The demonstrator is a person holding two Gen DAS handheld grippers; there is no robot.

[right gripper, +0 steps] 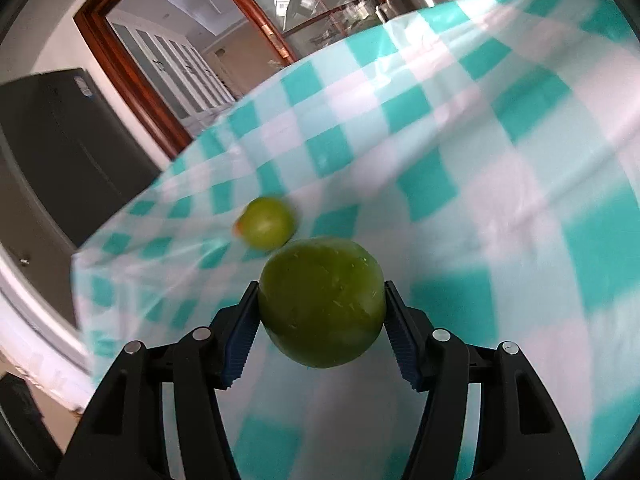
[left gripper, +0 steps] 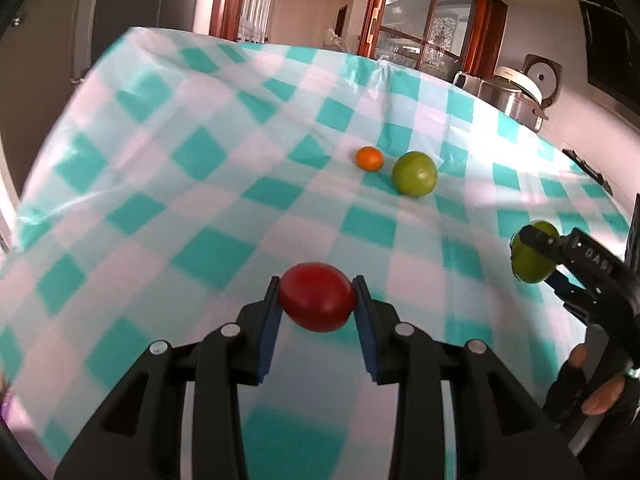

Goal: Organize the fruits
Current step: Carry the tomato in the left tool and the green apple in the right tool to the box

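I was partway through, I think; two fruits were up in my claws and two were on the checked cloth (left gripper: 168,184), with no bowl or tray in sight to put them in. My left claw (left gripper: 316,300) was squeezed tight on the red fruit (left gripper: 318,302); the orange fruit (left gripper: 369,158) and a green fruit (left gripper: 414,174) sat side by side at about one o'clock from it, well apart from the claw. My right claw (right gripper: 322,312) held the big green fruit (right gripper: 322,304) between its pads; that other green fruit lay on the cloth at eleven o'clock.
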